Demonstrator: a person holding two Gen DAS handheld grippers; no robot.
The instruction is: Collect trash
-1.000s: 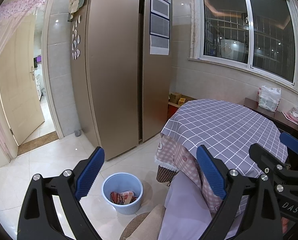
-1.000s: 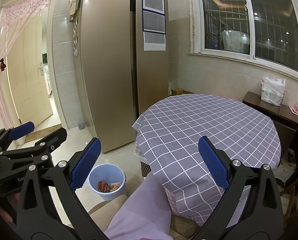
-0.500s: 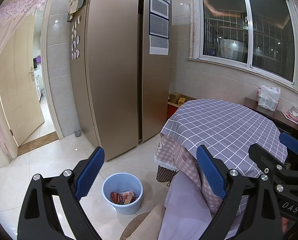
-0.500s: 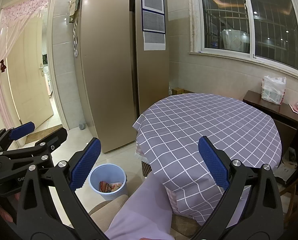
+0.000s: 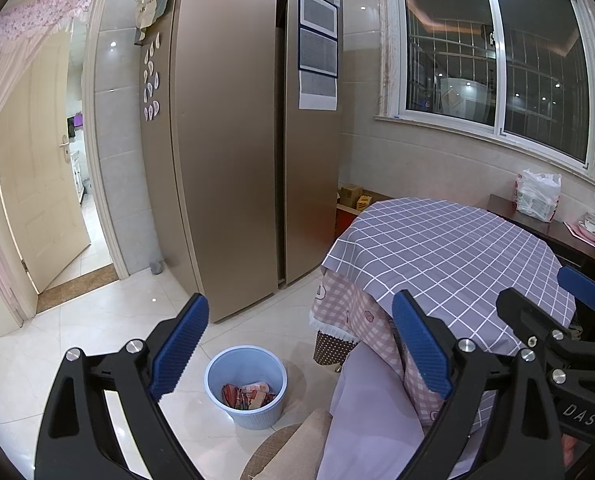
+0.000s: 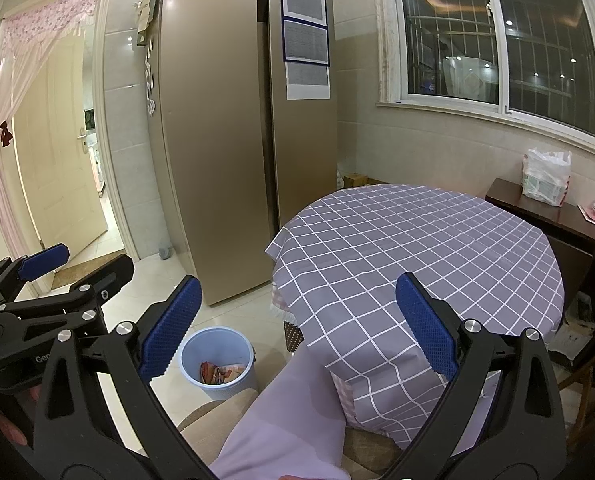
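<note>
A light blue bin (image 5: 246, 384) stands on the tiled floor beside the round table; red and pink wrappers (image 5: 248, 395) lie in its bottom. The right wrist view shows the same bin (image 6: 217, 360) with the wrappers (image 6: 220, 373). My left gripper (image 5: 297, 344) is open and empty, held high above the bin. My right gripper (image 6: 297, 324) is open too, with nothing between its blue pads, over the table's near edge. The round table (image 6: 417, 248) wears a grey checked cloth with nothing lying on it.
A tall bronze fridge (image 5: 241, 144) rises behind the bin. An open door (image 5: 45, 184) leads out at the left. A dark sideboard (image 6: 553, 216) under the window carries a white plastic bag (image 6: 545, 180). A chair draped in lilac cloth (image 5: 369, 412) sits right below me.
</note>
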